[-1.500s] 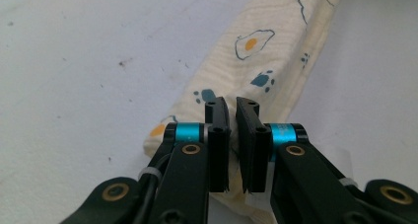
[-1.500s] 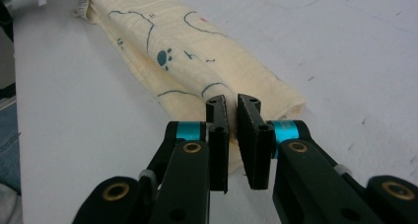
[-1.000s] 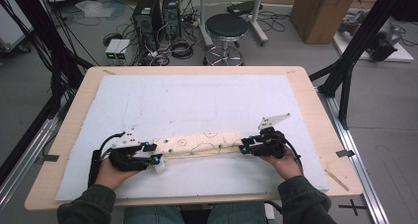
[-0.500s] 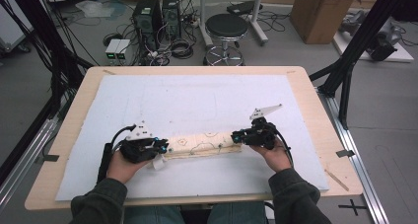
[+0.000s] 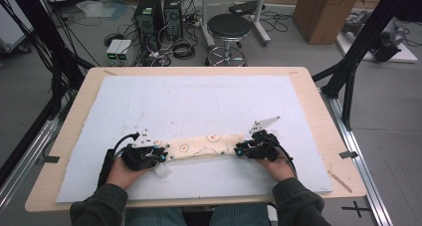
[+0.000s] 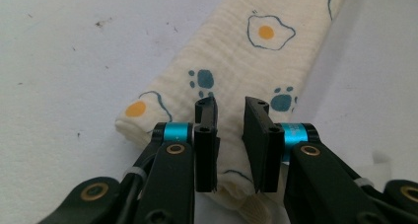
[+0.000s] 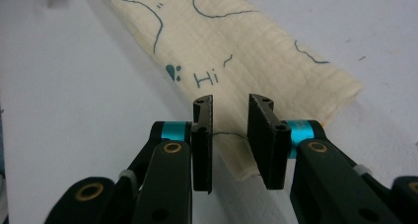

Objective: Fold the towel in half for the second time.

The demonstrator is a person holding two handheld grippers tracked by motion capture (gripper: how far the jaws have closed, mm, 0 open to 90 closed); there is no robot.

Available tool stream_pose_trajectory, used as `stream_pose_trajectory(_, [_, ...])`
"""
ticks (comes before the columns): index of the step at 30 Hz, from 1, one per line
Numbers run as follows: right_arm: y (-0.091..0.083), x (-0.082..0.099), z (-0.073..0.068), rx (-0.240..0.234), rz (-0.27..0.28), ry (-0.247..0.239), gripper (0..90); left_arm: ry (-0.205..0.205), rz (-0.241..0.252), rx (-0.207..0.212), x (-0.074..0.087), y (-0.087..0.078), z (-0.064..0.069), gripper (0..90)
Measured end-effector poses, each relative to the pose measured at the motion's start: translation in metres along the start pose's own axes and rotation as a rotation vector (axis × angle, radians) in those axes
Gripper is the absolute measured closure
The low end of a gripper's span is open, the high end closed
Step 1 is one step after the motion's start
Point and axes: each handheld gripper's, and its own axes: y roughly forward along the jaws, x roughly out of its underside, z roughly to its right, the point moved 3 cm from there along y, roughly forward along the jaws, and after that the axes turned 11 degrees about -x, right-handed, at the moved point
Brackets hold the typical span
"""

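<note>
Left tongs [image 5: 161,155] and right tongs [image 5: 240,150], narrowed then reopening slightly, stand apart over the nearer-drawn cloth [image 5: 204,146].

Left gripper [image 6: 230,130] and right gripper [image 7: 230,125]: black bodies, each with two flat black fingers [image 6: 206,135] on linkages carrying cyan bands, brass-coloured pivot pins and small screw holes. Black cables trail behind; a grey three-cornered plate [image 5: 263,123] tops each. Sleeves [image 5: 97,206] are dark green-grey; trousers are blue denim.
</note>
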Motion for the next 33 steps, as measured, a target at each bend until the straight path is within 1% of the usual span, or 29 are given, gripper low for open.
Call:
stream_pose_trajectory(1, [0.000, 0.001, -0.001, 0.007, 0.000, -0.009, 71.5, 0.006, -0.007, -0.004, 0.000, 0.000, 0.000, 74.8])
stream_pose_trajectory(4, [0.001, 0.002, -0.003, 0.028, -0.008, -0.031, 70.7, 0.019, -0.005, -0.015, 0.001, 0.000, 0.002, 74.5])
stream_pose_trajectory(7, [0.003, 0.004, -0.005, 0.041, 0.001, -0.046, 68.4, 0.017, 0.001, -0.015, 0.002, 0.000, 0.001, 74.0])
stream_pose_trajectory(10, [0.003, 0.007, -0.008, 0.052, 0.018, -0.043, 67.8, 0.007, 0.015, -0.015, 0.005, -0.001, 0.000, 73.7])
stream_pose_trajectory(11, [0.004, 0.007, -0.008, 0.060, 0.021, -0.050, 67.7, 0.002, 0.013, -0.013, 0.005, -0.001, 0.000, 73.4])
stream_pose_trajectory(12, [0.004, 0.007, -0.009, 0.067, 0.020, -0.053, 67.1, 0.007, 0.014, -0.011, 0.005, -0.001, -0.001, 73.4])
stream_pose_trajectory(14, [0.005, 0.008, -0.011, 0.075, 0.019, -0.059, 66.1, 0.004, 0.014, -0.008, 0.006, -0.001, -0.001, 73.4])
stream_pose_trajectory(16, [0.005, 0.008, -0.011, 0.075, 0.023, -0.059, 65.8, -0.002, 0.019, -0.008, 0.006, -0.001, -0.001, 73.4])
stream_pose_trajectory(20, [0.006, 0.008, -0.011, 0.067, 0.032, -0.048, 62.8, 0.002, 0.017, -0.010, 0.006, -0.001, 0.000, 72.9])
stream_pose_trajectory(29, [0.007, 0.008, -0.010, 0.060, 0.045, -0.059, 58.9, -0.020, 0.020, 0.016, 0.006, 0.001, -0.002, 69.9])
stream_pose_trajectory(33, [0.007, 0.009, -0.009, 0.051, 0.054, -0.052, 58.3, -0.029, 0.016, 0.027, 0.005, 0.002, -0.004, 69.7])
